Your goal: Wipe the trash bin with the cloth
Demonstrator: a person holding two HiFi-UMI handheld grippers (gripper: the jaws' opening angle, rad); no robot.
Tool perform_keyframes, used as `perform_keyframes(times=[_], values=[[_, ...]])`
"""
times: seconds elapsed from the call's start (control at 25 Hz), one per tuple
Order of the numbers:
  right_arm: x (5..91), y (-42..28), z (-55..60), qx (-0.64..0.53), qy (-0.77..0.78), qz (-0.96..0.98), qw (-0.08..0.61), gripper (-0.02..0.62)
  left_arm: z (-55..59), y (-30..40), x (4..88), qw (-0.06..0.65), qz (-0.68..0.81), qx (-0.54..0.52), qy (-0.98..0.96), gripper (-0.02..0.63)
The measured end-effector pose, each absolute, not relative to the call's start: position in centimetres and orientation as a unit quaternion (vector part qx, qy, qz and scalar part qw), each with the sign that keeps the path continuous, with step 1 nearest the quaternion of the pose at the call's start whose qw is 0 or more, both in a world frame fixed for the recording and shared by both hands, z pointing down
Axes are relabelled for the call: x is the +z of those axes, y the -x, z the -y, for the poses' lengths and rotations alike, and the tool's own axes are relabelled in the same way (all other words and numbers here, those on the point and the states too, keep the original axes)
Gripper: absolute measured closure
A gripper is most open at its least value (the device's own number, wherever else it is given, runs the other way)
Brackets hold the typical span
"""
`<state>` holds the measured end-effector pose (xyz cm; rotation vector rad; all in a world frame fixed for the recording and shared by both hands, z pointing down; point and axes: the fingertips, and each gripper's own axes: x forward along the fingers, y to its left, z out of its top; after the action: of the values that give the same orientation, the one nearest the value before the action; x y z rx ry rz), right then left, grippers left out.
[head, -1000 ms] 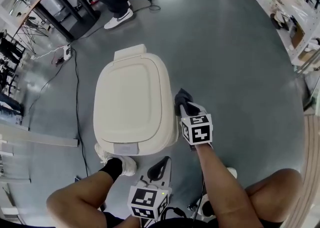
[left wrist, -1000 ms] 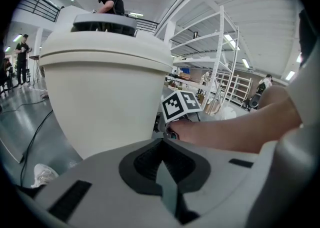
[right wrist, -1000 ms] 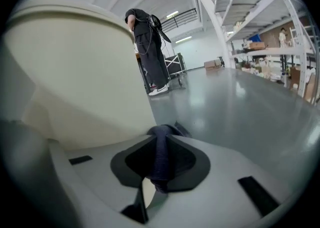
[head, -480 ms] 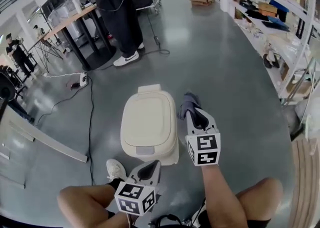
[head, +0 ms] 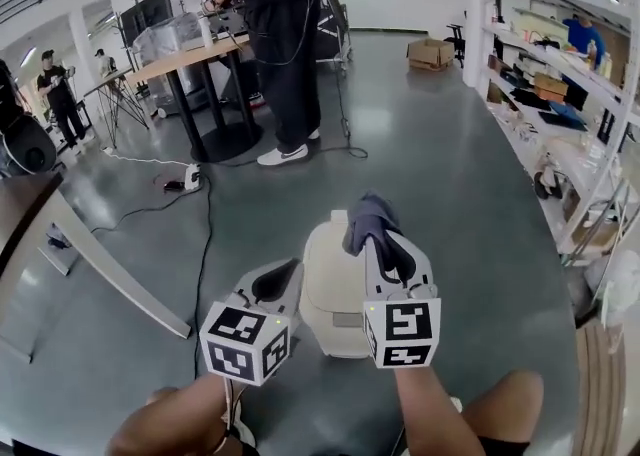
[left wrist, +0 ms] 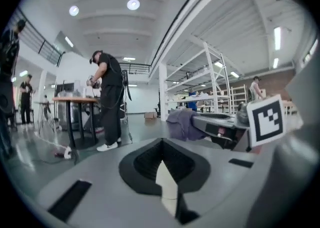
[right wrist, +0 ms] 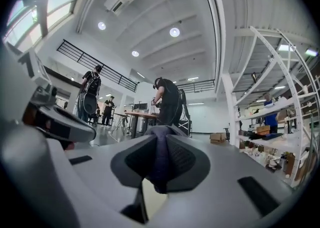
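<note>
Nearest, my left gripper (head: pixel 285 272) hangs just left of the trash bin (head: pixel 328 296), jaws together on nothing. My right gripper (head: pixel 383 237) is over the bin's right edge, jaws clamped on the grey cloth (head: pixel 366 214). Beyond the bin, well apart, a person (head: pixel 280 34) stands at a table (head: pixel 190 54).

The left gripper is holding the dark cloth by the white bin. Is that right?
No. It is the right gripper that holds the dark cloth, pinched between its jaws, as the right gripper view shows. The left gripper is shut on nothing.
</note>
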<state>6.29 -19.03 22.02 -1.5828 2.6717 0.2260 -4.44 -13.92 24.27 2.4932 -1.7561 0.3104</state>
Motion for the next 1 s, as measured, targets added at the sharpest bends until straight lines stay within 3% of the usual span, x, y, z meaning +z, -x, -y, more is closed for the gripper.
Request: perform_keyframes(times=[0.12, 0.28, 0.52, 1.0], values=[[22.9, -1.1, 18.1, 0.068, 0.52, -0.851, 0.01, 0.543, 14.3, 9.4, 24.6, -0.008, 0.583, 0.111, -0.805, 0.606], [24.6, 4.7, 17.1, 0.055, 0.538, -0.841, 0.009, 0.543, 16.7, 14.9, 25.7, 0.06, 0.588, 0.063, -0.804, 0.606], [29.0, 9.9, 15.3, 0.047, 0.562, -0.825, -0.016, 0.543, 18.8, 20.0, 31.4, 0.054, 0.571, 0.116, -0.811, 0.606], [38.7, 16.6, 13.0, 0.061, 0.591, -0.798, -0.099, 0.543, 20.0, 26.2, 36.6, 0.107, 0.537, 0.082, -0.833, 0.606]])
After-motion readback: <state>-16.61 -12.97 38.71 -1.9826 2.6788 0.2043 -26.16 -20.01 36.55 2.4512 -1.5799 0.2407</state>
